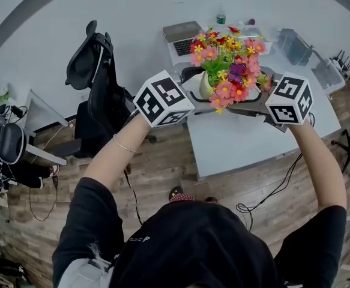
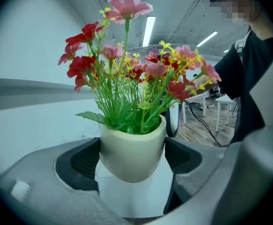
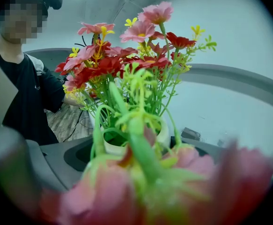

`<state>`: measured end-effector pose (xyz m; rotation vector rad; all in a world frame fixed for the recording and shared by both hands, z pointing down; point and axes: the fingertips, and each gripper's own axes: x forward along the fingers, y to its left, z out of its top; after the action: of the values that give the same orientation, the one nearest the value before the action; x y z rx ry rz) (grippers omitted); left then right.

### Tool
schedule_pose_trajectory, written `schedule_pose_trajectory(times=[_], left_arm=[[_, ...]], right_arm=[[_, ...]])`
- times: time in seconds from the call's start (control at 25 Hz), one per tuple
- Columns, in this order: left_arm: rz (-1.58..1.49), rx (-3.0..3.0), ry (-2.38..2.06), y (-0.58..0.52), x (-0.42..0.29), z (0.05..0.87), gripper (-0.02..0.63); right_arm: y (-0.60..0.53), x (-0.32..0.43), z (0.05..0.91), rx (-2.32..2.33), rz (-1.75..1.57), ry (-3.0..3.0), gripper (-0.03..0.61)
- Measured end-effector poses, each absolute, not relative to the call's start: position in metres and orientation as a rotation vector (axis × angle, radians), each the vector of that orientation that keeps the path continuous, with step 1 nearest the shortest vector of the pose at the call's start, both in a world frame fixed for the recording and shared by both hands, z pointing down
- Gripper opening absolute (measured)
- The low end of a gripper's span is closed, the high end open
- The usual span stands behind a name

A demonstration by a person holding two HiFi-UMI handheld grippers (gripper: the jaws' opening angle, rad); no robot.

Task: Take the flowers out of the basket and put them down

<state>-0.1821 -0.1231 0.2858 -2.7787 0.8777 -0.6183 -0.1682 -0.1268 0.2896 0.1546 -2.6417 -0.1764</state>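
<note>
Flowers (image 1: 229,62) in their cream pot (image 1: 206,87) hang in the air above the white table (image 1: 241,143). Your left gripper (image 2: 132,163) is clamped on the pot, your right gripper (image 3: 134,149) pinches it from opposite, likely steadying the top-heavy bunch for setting down
</note>
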Motion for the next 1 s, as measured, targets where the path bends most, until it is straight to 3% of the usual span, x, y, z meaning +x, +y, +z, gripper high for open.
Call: schedule_pose_trajectory(times=[1.0], left_arm=[[-0.600,-2.815,0.742,-0.124,-0.216,0.299,0.428]], right_arm=[[-0.127,-0.202,0.303,0.272,-0.122,-2.627,0.453]])
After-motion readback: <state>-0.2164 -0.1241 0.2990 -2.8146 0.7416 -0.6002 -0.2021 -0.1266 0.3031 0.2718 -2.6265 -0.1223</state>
